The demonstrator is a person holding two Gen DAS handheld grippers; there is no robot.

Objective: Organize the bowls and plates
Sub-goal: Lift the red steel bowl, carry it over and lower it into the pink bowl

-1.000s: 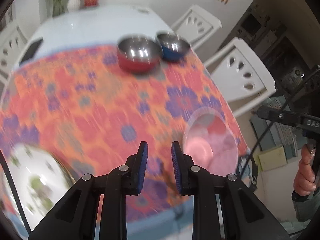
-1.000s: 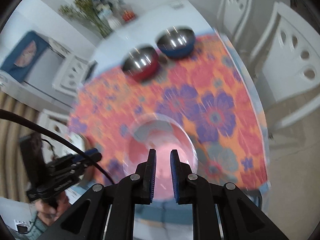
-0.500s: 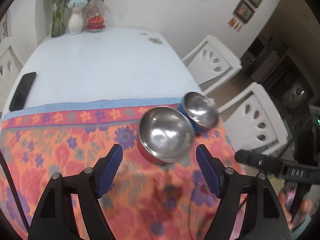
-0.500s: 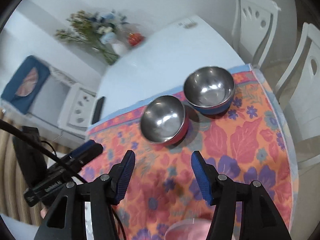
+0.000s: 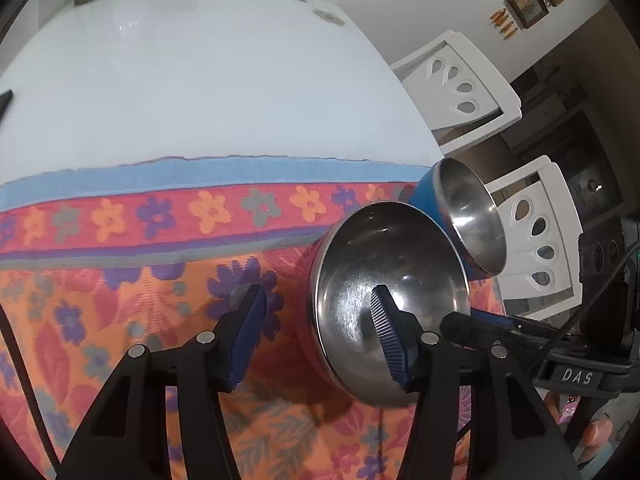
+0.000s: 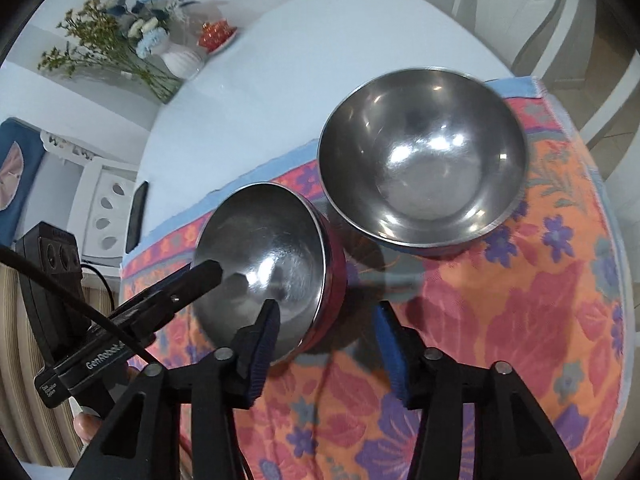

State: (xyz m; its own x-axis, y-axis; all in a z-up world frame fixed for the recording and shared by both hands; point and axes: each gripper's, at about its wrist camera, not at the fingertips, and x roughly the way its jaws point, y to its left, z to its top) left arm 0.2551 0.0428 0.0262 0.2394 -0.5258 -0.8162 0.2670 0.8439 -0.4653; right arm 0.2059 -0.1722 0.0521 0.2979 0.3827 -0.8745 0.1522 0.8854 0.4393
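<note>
Both tools have closed in on the red bowl [image 6: 272, 256] | left tool [image 5: 316, 332] and right tool [image 6: 326, 340] spread wide, each straddling its rim | red bowl on cloth, beside blue bowl [image 6: 424, 156], possibly touching | seat pads squarely on rim before clamping.

White capital letters "DAS" stood on a small black plate on the body of the right gripper [image 5: 464, 326], seen from the left wrist view. White lettering beginning "GenRobot" ran along the black body of the left gripper [image 6: 208, 274], seen from the right wrist view; smaller print beside it was too small to read.
</note>
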